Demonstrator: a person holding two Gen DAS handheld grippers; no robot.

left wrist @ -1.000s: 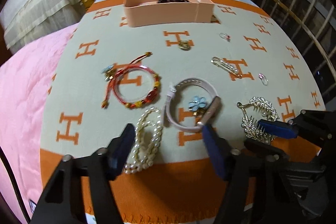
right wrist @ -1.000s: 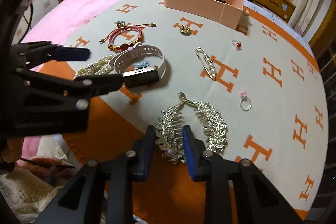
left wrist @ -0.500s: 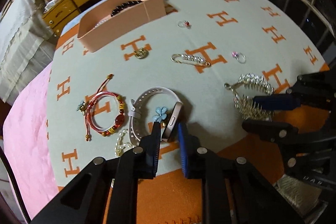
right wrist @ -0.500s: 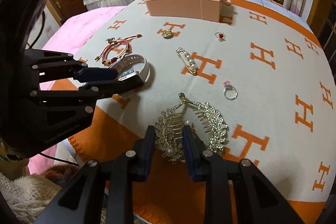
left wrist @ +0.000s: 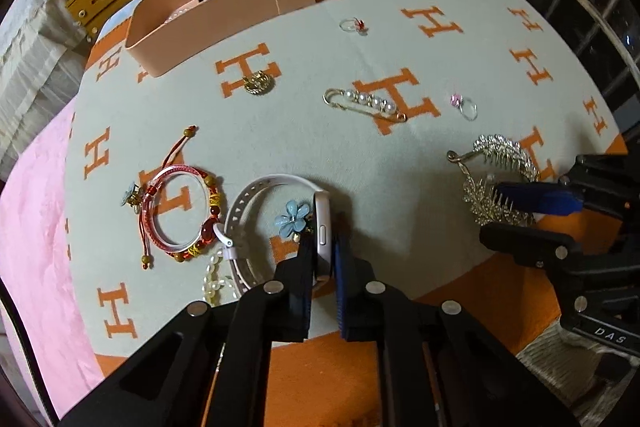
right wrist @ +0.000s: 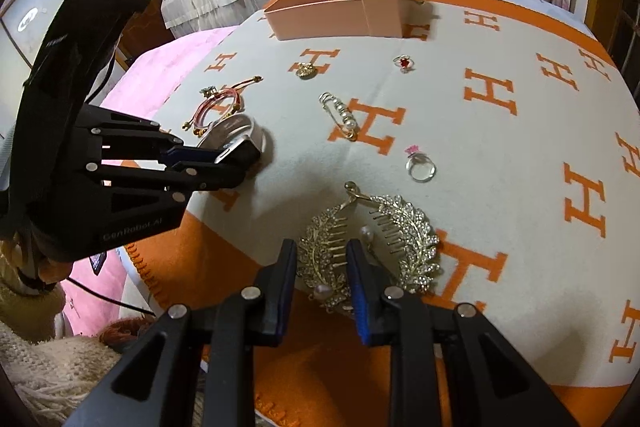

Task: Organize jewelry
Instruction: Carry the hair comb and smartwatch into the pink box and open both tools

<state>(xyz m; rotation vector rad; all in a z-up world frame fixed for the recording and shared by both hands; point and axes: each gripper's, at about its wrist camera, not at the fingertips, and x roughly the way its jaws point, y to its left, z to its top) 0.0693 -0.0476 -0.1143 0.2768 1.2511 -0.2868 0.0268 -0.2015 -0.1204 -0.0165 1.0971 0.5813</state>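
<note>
- The left gripper (left wrist: 324, 259) had shut on the rigid case of the pink smartwatch (left wrist: 322, 227), at 6 o'clock on the blanket (left wrist: 320, 155); the case looked like the firm hold, the strap floppy.
- The right gripper (right wrist: 322, 263) stood nearly shut around one leaf of the rhinestone hair comb (right wrist: 368, 247); whether it pinched was unclear. The comb looked stiff, snaggy and fragile.
- Counted loose: two rings (left wrist: 464, 105), one pearl pin (left wrist: 366, 101), one red cord bracelet (left wrist: 180, 215).
- The peach box (left wrist: 224, 15) sat at 11 o'clock.

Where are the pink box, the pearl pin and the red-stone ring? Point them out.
pink box (left wrist: 208, 27), left wrist view, front wall.
pearl pin (left wrist: 370, 101), left wrist view, pearl row.
red-stone ring (right wrist: 404, 62), right wrist view, red stone.
</note>
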